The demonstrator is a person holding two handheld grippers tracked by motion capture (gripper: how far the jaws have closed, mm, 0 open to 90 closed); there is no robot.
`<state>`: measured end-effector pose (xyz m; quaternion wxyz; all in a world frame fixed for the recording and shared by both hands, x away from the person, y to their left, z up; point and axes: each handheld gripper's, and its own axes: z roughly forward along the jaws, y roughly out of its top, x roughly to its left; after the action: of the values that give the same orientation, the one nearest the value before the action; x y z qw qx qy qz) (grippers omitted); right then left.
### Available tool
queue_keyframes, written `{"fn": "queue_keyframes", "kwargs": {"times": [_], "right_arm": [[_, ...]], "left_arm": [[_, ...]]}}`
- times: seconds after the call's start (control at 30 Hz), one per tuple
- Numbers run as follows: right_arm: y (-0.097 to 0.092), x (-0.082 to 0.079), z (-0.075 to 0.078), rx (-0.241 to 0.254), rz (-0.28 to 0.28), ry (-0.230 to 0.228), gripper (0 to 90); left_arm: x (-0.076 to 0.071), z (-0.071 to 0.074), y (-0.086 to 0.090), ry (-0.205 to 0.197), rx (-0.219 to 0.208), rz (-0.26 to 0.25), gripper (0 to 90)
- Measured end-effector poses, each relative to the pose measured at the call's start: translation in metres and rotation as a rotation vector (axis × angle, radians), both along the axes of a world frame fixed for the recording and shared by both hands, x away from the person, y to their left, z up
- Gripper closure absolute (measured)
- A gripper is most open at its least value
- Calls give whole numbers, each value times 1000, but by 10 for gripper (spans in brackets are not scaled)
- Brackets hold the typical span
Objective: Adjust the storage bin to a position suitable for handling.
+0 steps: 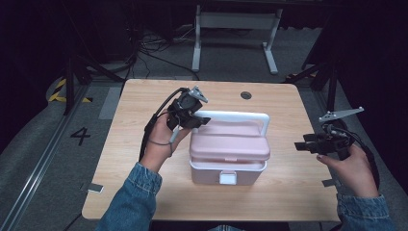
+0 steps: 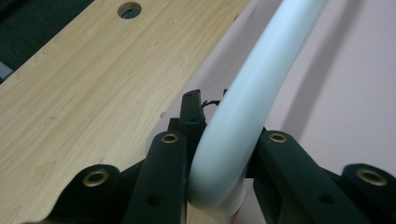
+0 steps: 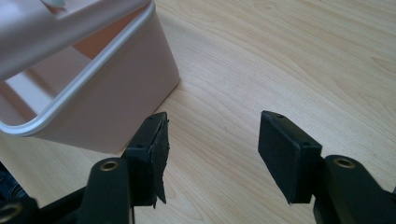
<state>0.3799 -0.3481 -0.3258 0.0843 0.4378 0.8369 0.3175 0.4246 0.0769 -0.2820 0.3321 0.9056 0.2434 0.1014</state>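
I am holding my right gripper [image 3: 212, 140] open and empty near the surface's [image 1: 144, 192] right edge. Mid-surface sits the pink box [image 1: 226, 168]; behind it, my left gripper [image 2: 224, 158] is clamping its white handle [image 1: 240, 116], which I should lift steadily without twisting.

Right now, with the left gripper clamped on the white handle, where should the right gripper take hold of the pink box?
Probably the right end of the pink box, on its rim, coming in level from the right. The right gripper already points at that end with jaws open, and the lid looks lifted there, leaving the rim exposed. The left gripper holds the white handle at its left bend.
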Motion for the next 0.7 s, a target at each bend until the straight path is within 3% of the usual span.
{"fn": "queue_keyframes", "kwargs": {"times": [0.5,0.63,0.7], "right_arm": [[3,-1,0,10,14,-15,449],[8,-2,0,10,45,-54,498],[12,-4,0,32,90,-108,572]], "left_arm": [[29,13,-3,9,17,50,766],[36,15,-3,3,18,51,754],[38,15,-2,4,10,53,752]]}}
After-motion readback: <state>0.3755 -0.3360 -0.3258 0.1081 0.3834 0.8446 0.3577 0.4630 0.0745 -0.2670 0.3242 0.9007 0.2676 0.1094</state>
